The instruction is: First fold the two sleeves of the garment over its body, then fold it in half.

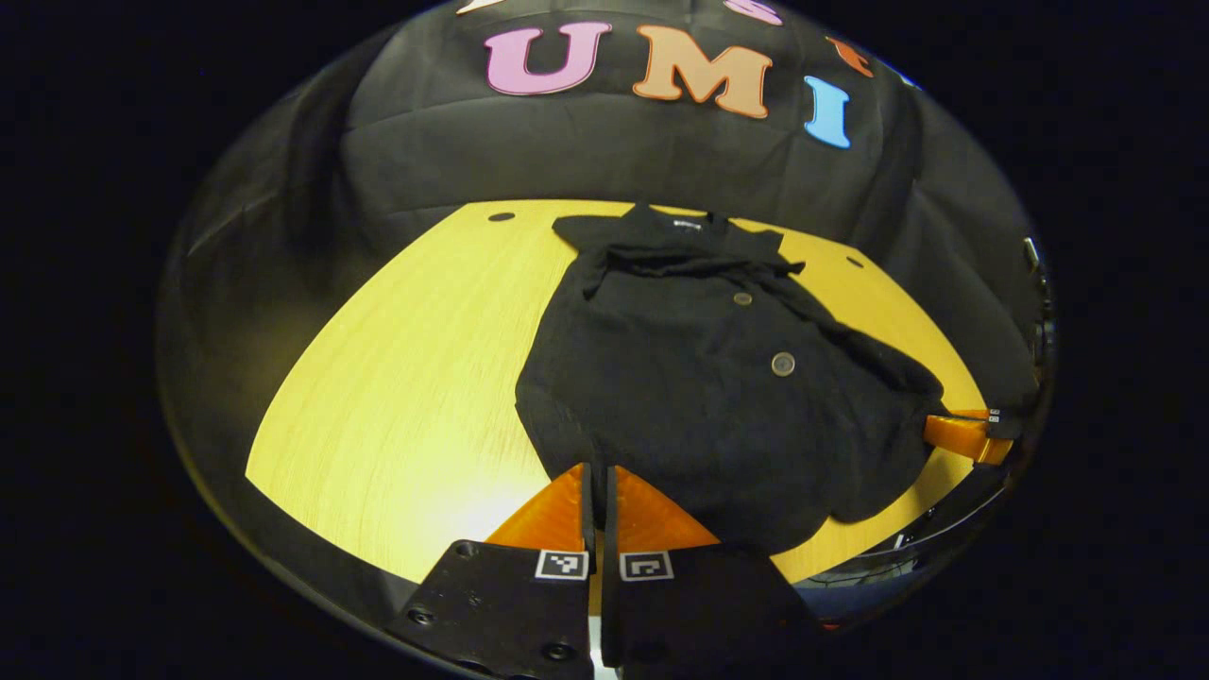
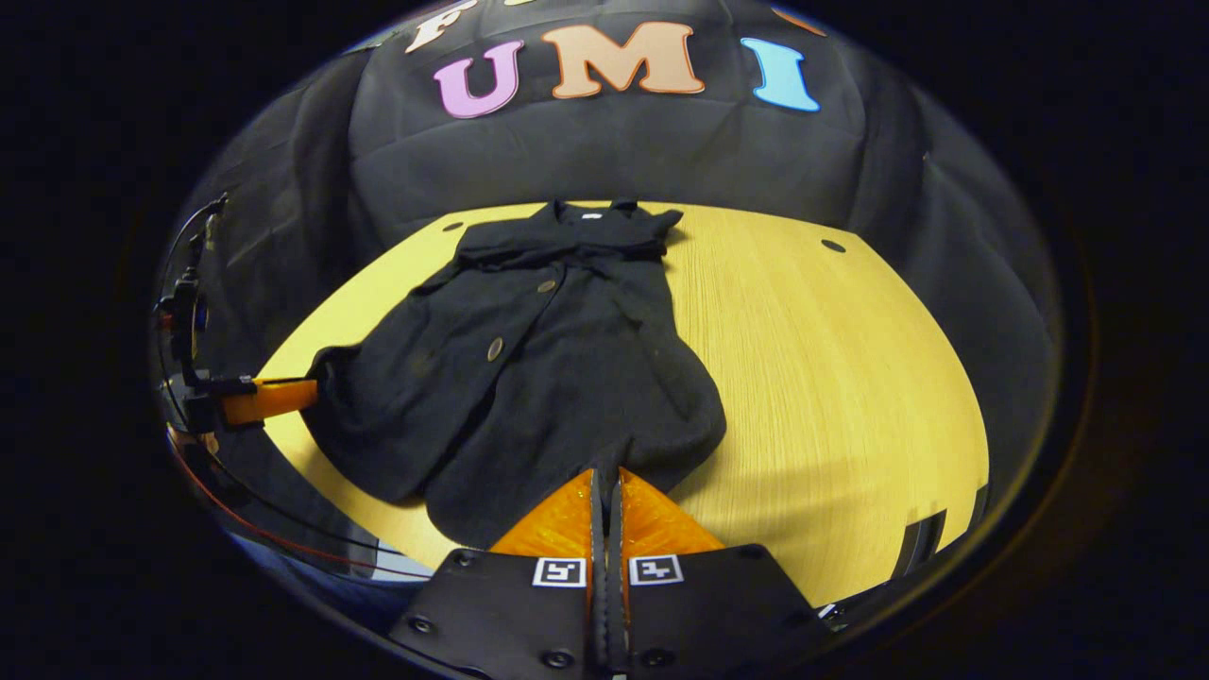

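A black buttoned garment (image 1: pixel 718 378) lies on the yellow wooden table (image 1: pixel 406 378), collar toward the booth wall and hem toward me. Creased cloth lies bunched across it just below the collar. My left gripper (image 1: pixel 597 469) is shut on the hem at the near left corner, with the fabric pinched between its fingers. In the left gripper view the right gripper (image 1: pixel 935 427) grips the hem's other corner at the far right. In the right gripper view the garment (image 2: pixel 538 368) spreads left of centre. My right gripper (image 2: pixel 607 472) is shut on its near hem, and the left gripper (image 2: pixel 307 389) holds the left corner.
The table (image 2: pixel 850 378) is bare wood to the right of the garment in the right gripper view, with small dark holes (image 2: pixel 832 246) near its far edge. Black cloth walls stand behind and beside it. Cables hang by the left gripper's hand (image 2: pixel 189 321).
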Available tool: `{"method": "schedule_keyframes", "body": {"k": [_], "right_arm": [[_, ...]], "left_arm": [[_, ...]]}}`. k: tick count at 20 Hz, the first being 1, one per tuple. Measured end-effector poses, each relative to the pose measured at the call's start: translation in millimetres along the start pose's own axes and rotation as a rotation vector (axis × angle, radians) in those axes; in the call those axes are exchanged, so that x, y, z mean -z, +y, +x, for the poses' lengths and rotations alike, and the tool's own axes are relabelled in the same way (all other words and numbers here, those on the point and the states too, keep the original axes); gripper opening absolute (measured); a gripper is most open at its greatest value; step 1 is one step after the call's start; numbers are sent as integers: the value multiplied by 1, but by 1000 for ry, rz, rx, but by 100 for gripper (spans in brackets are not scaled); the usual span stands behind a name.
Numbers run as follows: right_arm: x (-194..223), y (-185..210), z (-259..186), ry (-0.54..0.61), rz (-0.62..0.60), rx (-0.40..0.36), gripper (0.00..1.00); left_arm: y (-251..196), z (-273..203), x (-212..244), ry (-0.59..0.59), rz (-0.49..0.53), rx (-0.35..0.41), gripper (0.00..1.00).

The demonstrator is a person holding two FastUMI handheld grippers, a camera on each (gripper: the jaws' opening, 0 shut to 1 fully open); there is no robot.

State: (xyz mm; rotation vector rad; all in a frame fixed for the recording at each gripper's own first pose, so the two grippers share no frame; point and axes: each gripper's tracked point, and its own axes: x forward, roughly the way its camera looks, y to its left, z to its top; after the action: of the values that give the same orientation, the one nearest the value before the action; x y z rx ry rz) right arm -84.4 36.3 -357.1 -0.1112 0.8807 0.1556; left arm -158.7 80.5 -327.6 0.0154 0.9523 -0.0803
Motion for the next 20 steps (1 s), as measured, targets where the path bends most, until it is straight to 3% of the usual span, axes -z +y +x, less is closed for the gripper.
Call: {"method": "schedule_keyframes", "body": {"k": [8, 13, 20], "right_arm": [[-85, 3, 15, -133, -38, 44, 2], [-138, 7, 24, -207, -38, 55, 2], [-200, -18, 35, -274, -32, 83, 2]], "left_arm": [[7, 29, -85, -129, -64, 71, 0], [-1, 48, -136, -190, -46, 104, 0], [-15, 70, -215, -312, -12, 111, 0]]}}
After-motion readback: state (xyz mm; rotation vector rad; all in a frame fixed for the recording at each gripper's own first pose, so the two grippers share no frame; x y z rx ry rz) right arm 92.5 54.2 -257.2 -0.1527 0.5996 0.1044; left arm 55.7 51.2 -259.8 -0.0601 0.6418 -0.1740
